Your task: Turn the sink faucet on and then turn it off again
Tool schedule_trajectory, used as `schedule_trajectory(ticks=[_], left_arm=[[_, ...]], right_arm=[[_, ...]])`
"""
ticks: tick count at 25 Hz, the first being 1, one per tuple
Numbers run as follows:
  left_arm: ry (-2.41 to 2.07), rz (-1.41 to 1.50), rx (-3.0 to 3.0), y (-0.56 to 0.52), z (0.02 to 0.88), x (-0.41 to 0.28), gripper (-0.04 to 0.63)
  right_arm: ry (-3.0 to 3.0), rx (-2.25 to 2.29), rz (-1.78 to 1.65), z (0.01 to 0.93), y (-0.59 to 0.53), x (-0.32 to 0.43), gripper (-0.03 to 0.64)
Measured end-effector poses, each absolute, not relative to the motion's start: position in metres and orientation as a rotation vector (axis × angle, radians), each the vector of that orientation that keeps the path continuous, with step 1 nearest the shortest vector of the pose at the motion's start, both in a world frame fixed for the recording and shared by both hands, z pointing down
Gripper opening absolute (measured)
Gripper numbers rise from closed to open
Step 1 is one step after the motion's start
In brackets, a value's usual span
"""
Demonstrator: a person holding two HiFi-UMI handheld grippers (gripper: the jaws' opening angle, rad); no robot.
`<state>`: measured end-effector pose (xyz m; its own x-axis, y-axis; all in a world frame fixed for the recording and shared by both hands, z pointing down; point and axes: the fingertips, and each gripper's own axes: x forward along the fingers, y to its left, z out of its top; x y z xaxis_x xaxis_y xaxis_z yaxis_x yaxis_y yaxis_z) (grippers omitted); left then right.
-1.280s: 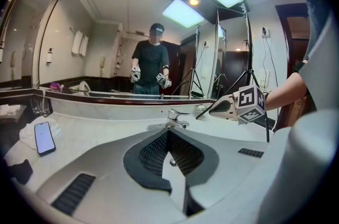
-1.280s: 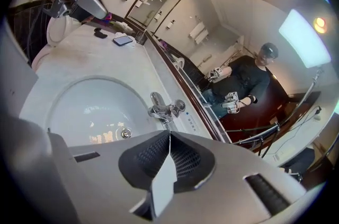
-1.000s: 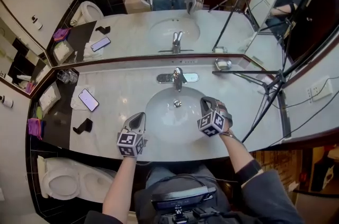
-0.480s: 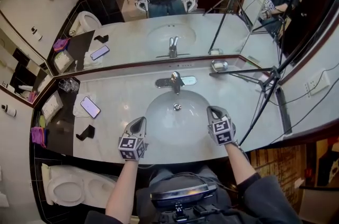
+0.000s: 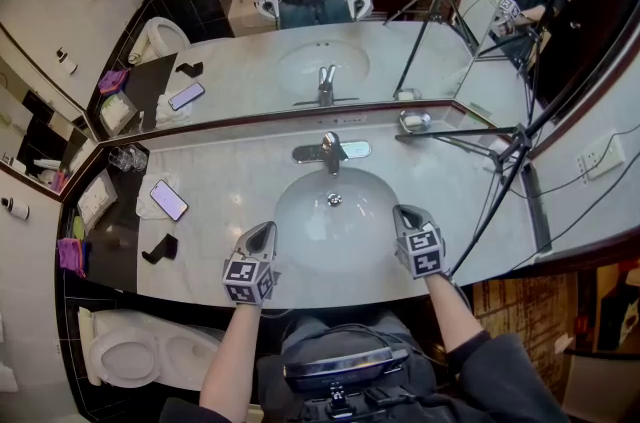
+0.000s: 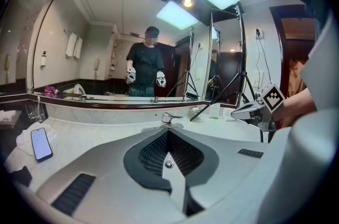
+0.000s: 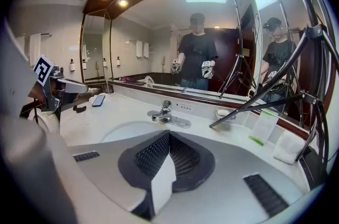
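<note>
Held left gripper (image 5: 264,230) and right gripper (image 5: 403,212) at near rim of sink (image 5: 318,233), jaws of both pressed together, empty; left faucet (image 5: 331,151) untouched at far rim, well apart; saw no stream; judged turn-on not yet begun; next, needed a reach forward to push it open.

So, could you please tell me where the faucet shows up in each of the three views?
Head view: the faucet is at upper centre, behind the basin.
Left gripper view: the faucet is near the centre.
Right gripper view: the faucet is just left of centre.
Shared landmark: the phone lies left of it in all three.
</note>
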<state>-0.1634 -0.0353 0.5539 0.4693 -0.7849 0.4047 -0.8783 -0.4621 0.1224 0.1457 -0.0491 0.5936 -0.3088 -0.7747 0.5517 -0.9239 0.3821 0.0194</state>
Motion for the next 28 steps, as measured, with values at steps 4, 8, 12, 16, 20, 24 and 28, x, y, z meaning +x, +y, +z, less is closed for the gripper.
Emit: schedule_trajectory(ticks=[4,8,12,16,20,24,28], left_arm=[[-1.409,0.414,2.403,-0.036,0.556,-0.161,-0.006],[-1.420,0.394,2.393,-0.038,0.557,-0.163,-0.005],[-1.422,0.393,2.391,-0.040,0.557,-0.163,-0.005],[-1.420,0.399,2.387,-0.041,0.559,-0.163,-0.005],[-1.425,0.408,2.383,-0.042,0.561,-0.163,-0.005],[-1.426,0.416,2.380,-0.046,0.562,-0.164,-0.005],[-1.419,0.424,2.376,-0.051,0.566,-0.164,-0.005]], right_arm=[[-2.162,1.455,0.423,0.599,-0.049,0.148,0.015],[-2.154,1.448,0.427,0.604,-0.049,0.149,0.015],[-2.152,1.444,0.434,0.610,-0.050,0.150,0.015],[-2.140,1.426,0.420,0.611,-0.052,0.149,0.015],[-2.152,1.421,0.431,0.604,-0.057,0.142,0.018],[-2.141,1.416,0.431,0.604,-0.066,0.138,0.022],[-2.160,1.393,0.465,0.605,-0.080,0.128,0.078]])
